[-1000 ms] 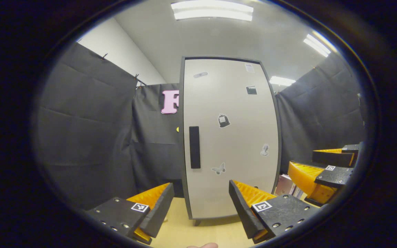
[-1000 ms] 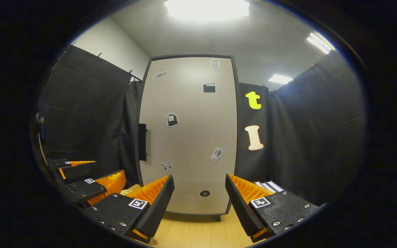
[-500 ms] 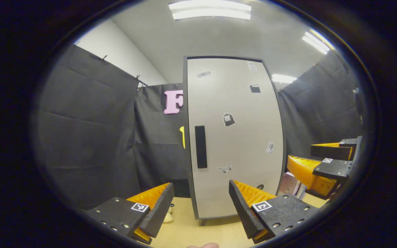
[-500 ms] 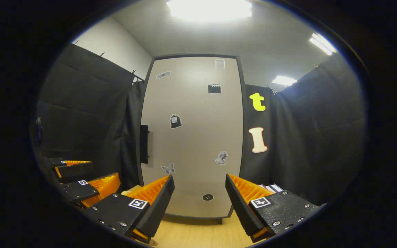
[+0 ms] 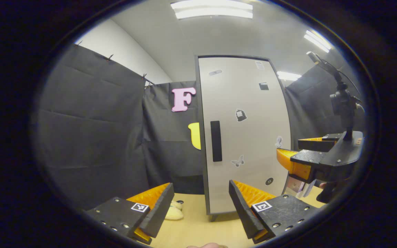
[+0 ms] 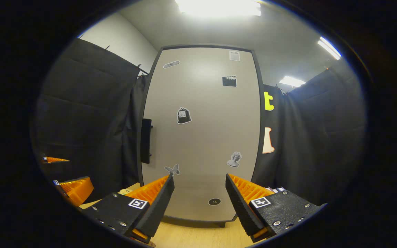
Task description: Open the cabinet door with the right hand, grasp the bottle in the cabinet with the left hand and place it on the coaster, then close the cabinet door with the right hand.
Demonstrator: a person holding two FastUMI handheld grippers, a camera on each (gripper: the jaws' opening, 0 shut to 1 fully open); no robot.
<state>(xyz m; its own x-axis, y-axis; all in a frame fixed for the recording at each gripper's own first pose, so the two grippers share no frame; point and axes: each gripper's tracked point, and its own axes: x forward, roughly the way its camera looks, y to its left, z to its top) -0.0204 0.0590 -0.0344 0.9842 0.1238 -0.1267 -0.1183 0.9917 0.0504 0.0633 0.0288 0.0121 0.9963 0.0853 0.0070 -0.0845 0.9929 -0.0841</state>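
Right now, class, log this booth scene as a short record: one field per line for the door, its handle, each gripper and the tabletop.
cabinet door: shut, pale, with stickers on it
handle: dark vertical bar at the door's left edge, untouched
right gripper: open, empty, facing the door
left gripper: open, empty, held back from the cabinet
bottle: hidden behind the shut door
table: light wood; a small pale object lies left of the cabinet
stage: door not yet opened

Black cloth walls [image 5: 91,124] enclose the booth beneath a plain white ceiling [image 5: 226,38] with long fluorescent light panels [image 5: 212,9]. A pale wooden tabletop [image 5: 198,227] spreads below.
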